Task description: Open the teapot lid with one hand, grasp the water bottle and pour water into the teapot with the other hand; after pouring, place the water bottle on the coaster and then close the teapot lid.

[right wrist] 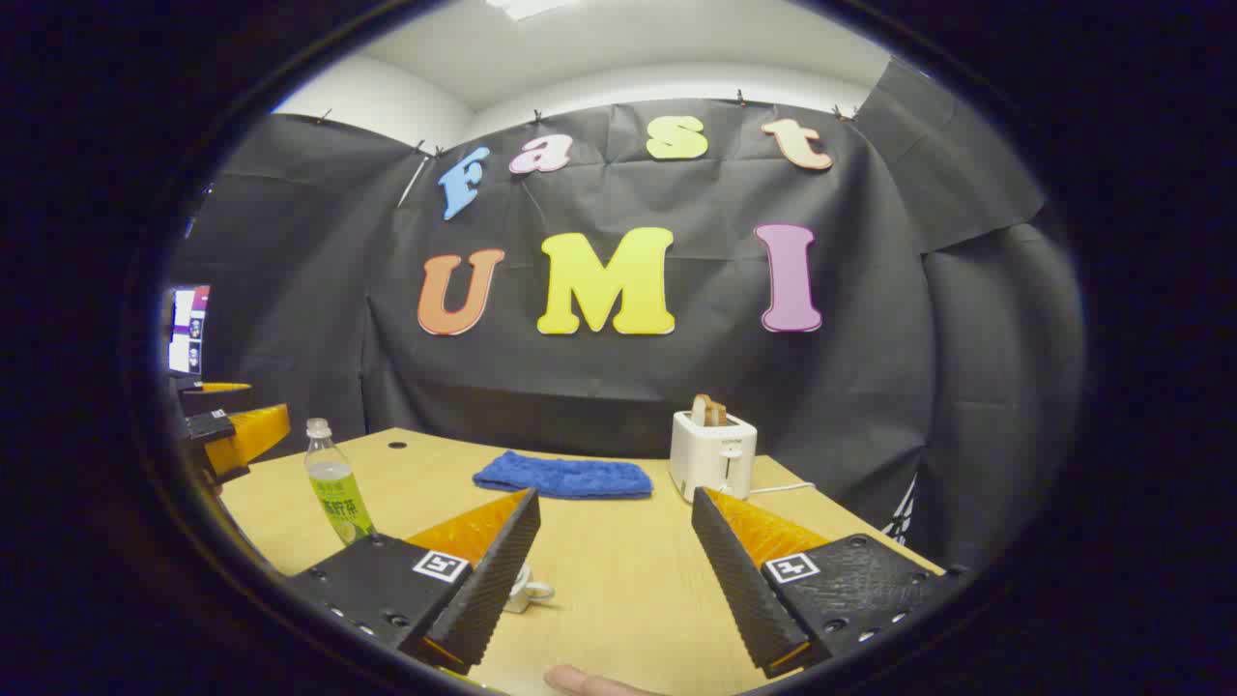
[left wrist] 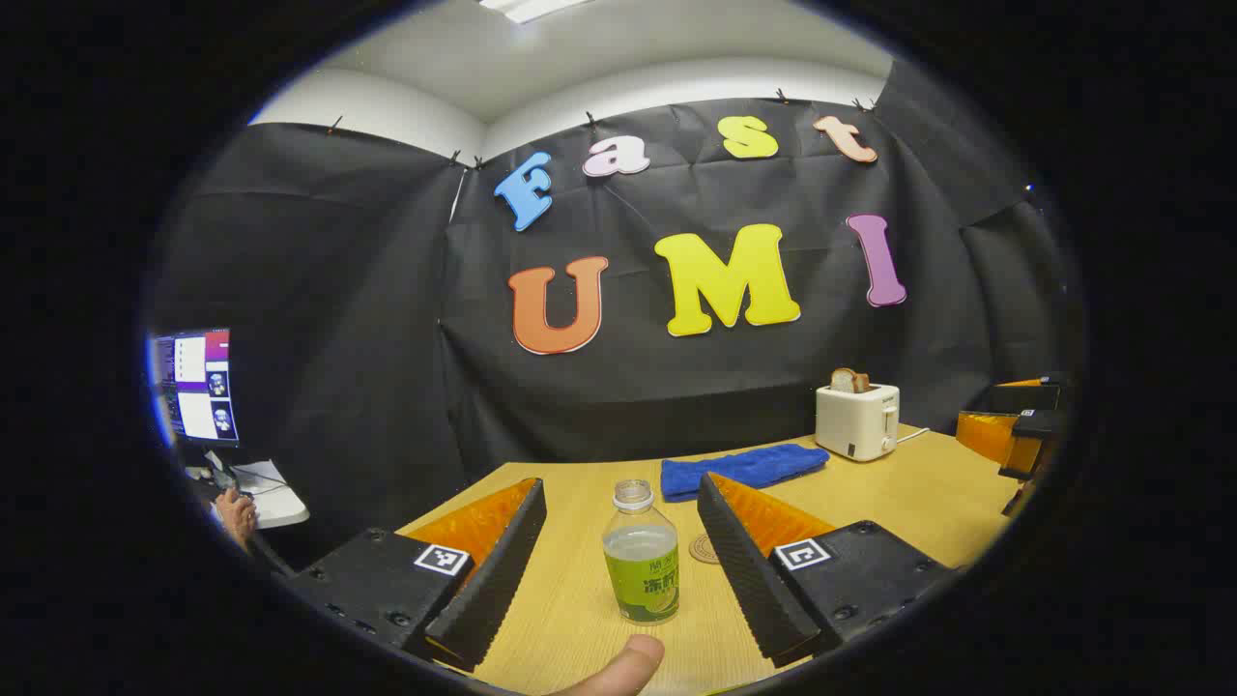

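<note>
- Here, the left gripper (left wrist: 618, 565) is hovering with its jaws spread wide, and the bottle (left wrist: 641, 553) is standing upright on the table (left wrist: 928, 503) right between its fingers and slightly ahead, touching neither; I judge this as lining up for the grasp.
- Just behind the bottle, by the left gripper's right finger, the coaster (left wrist: 704, 549) is lying flat, handy for setting the bottle down after pouring.
- The right gripper (right wrist: 614, 570) is also holding its jaws wide, with nothing between them; a small white piece with a handle (right wrist: 527, 590) is peeking out beside its left finger, possibly the teapot, though I cannot tell.
- The left gripper view is showing the coaster and the bottle's missing cap; the right gripper view is showing the bottle (right wrist: 336, 483) far off to its left.
- Both views are showing the blue cloth (right wrist: 563, 477) and toaster (right wrist: 713, 452) well ahead, out of the working space.
</note>
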{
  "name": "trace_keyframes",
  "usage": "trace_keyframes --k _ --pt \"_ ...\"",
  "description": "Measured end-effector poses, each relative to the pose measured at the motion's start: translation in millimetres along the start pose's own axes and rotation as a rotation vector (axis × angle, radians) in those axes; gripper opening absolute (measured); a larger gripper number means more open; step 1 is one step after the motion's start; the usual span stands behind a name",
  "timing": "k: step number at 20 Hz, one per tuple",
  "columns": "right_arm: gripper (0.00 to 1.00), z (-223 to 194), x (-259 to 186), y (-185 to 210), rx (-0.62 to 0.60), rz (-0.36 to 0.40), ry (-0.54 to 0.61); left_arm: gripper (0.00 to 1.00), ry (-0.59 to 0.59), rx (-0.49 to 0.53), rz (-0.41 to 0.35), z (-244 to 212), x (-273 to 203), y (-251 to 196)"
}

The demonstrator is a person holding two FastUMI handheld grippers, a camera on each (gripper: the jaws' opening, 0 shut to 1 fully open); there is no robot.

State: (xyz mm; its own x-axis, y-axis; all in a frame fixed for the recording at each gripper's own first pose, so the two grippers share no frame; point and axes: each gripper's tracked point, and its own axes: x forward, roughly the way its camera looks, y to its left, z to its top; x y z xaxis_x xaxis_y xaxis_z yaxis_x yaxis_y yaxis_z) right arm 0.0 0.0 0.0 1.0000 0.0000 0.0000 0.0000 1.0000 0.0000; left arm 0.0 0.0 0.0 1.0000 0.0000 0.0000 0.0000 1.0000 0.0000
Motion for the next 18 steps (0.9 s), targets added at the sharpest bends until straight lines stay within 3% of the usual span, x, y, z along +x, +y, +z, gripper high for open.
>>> trace_keyframes --k 11,18 --pt "0.95 -7 1 -2 0.009 -0.004 0.014 0.99 0.016 -0.071 -0.018 -2 1 8" --pt "0.95 -6 2 -1 0.003 -0.007 0.011 0.98 0.016 -0.057 -0.018 -2 1 8"
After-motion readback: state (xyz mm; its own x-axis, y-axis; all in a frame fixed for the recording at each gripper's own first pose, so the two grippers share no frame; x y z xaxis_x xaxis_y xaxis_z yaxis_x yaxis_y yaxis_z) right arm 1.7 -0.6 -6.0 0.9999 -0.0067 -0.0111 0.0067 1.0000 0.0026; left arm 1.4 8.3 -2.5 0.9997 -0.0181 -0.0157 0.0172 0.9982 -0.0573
